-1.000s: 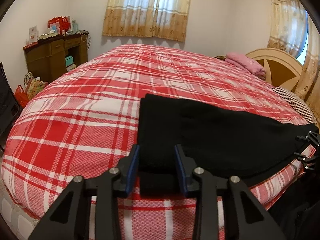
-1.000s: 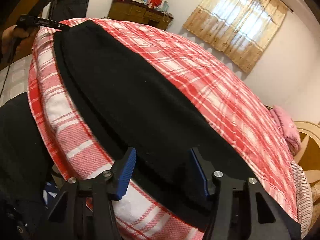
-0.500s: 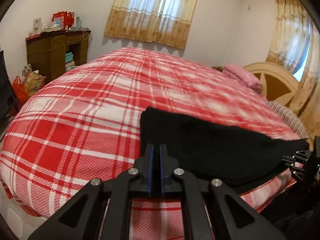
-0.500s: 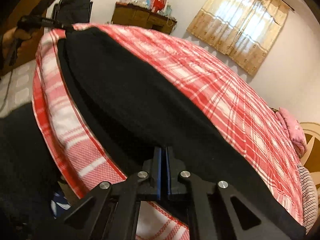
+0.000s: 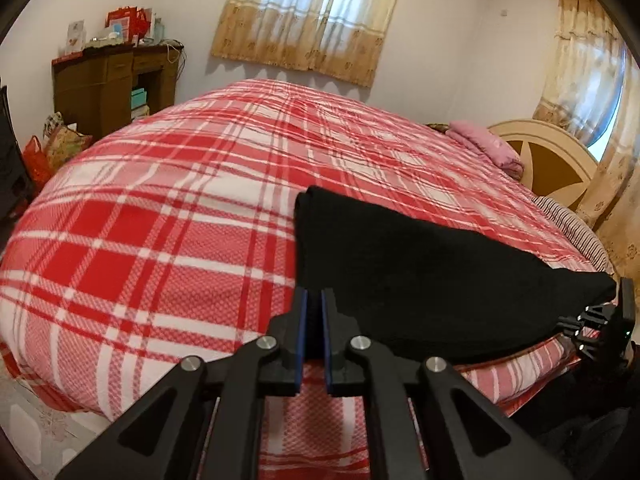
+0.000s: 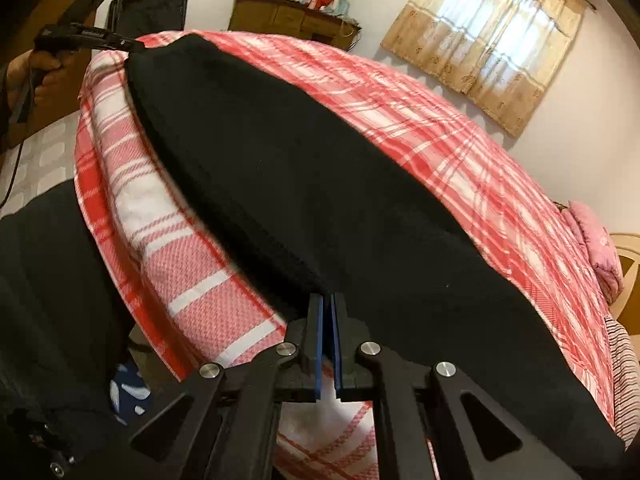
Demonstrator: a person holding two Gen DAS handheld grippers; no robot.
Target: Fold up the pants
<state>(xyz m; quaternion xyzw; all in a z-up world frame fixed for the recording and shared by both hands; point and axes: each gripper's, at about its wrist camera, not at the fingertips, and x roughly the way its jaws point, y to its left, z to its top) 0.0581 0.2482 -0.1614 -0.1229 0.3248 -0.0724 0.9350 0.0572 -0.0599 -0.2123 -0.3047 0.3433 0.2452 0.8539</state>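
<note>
Black pants [image 5: 420, 276] lie along the near edge of a bed with a red plaid cover [image 5: 168, 216]. My left gripper [image 5: 314, 300] is shut on the pants' near left corner. My right gripper [image 6: 327, 304] is shut on the near edge of the pants [image 6: 300, 184] at the other end. Each gripper shows in the other's view: the right one at the far right of the left wrist view [image 5: 600, 320], the left one at the top left of the right wrist view [image 6: 120, 42]. The cloth is lifted a little at both grips.
A pink folded cloth [image 5: 488, 148] lies by the cream headboard [image 5: 548, 156]. A brown dresser [image 5: 108, 84] with boxes stands at the far wall under curtains [image 5: 312, 16]. Bags [image 5: 52, 148] sit on the floor at left. A dark chair [image 6: 152, 4] stands by the bed.
Both grippers went from open around the pants' near edge to shut on it. They then rose a little, lifting the edge of the cloth.
</note>
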